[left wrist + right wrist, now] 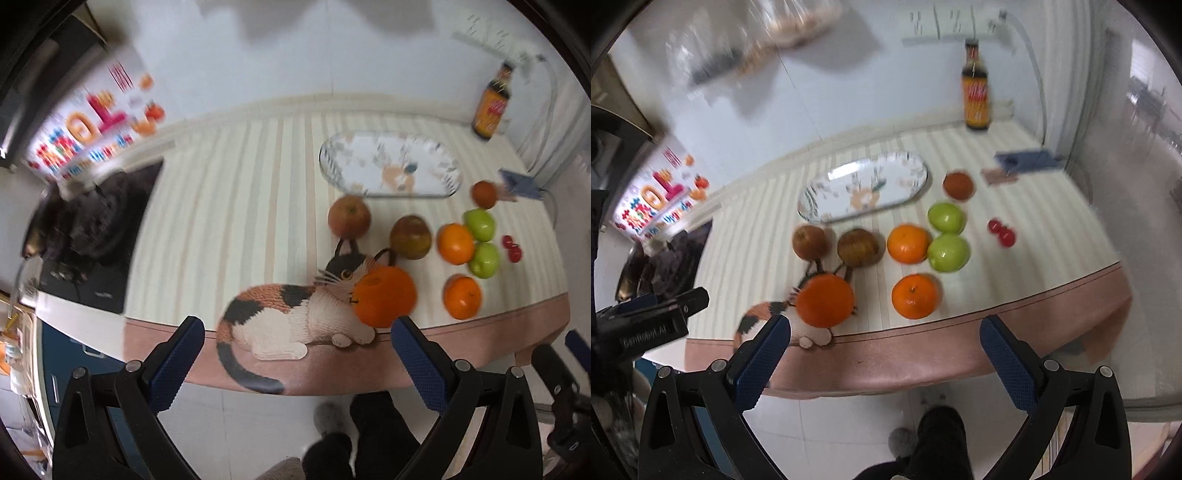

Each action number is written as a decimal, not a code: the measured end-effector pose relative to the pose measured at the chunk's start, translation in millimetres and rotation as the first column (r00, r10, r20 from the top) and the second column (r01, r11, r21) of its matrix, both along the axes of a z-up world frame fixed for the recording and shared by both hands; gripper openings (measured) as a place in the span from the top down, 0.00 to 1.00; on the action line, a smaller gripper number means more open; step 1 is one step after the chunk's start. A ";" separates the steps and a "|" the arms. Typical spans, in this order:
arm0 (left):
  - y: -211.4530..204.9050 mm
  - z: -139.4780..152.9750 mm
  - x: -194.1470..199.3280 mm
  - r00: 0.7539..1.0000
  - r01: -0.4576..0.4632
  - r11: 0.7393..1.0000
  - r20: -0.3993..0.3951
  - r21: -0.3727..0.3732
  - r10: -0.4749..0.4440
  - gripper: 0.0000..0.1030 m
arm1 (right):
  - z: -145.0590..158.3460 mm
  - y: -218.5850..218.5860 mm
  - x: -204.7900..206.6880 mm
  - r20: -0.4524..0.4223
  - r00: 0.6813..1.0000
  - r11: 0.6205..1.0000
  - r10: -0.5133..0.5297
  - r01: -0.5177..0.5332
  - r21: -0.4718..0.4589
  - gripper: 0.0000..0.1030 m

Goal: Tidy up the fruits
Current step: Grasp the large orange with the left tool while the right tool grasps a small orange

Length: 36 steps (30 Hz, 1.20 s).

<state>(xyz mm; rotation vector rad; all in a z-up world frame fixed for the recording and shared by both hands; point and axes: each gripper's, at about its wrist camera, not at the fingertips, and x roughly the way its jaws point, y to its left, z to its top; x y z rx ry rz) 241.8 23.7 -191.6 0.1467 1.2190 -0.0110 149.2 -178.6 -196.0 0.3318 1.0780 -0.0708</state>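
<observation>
Loose fruit lies on a striped table mat: a large orange (386, 297) (824, 301), two smaller oranges (456, 243) (915, 296), two green apples (479, 223) (948, 253), two reddish apples (349, 220) (857, 247), a dark red-orange fruit (484, 194) (957, 184) and cherry tomatoes (511, 248) (1001, 232). Behind them is an empty oval glass plate (369, 155) (849, 184). My left gripper (299, 339) and right gripper (882, 332) both hover open off the table's near edge, with nothing between their fingers.
A brown sauce bottle (493, 107) (976, 92) stands at the back right by the wall, with a blue object (1027, 160) near it. A black stove top (99, 236) lies to the left. A person's dark legs and slippers (934, 435) are on the floor below.
</observation>
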 end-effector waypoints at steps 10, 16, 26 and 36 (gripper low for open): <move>-15.3 -84.2 68.7 0.963 -0.065 0.992 -0.266 -0.105 0.035 0.00 | -98.5 -41.2 84.3 -0.233 0.972 0.994 0.032 -0.006 0.112 0.00; -31.9 -128.3 84.1 0.910 -0.057 0.979 -0.413 -0.197 -0.030 0.00 | -123.1 -35.4 111.7 -0.316 0.946 0.994 0.080 -0.051 0.098 0.00; -63.4 -142.4 92.4 0.856 0.021 0.965 -0.493 -0.262 -0.153 0.00 | -139.7 -45.5 114.8 -0.382 0.923 0.992 0.047 0.000 0.123 0.00; -71.1 -168.0 87.1 0.817 -0.059 0.920 -0.548 -0.389 -0.179 0.10 | -139.4 -61.1 104.5 -0.377 0.926 0.987 -0.006 0.067 0.148 0.00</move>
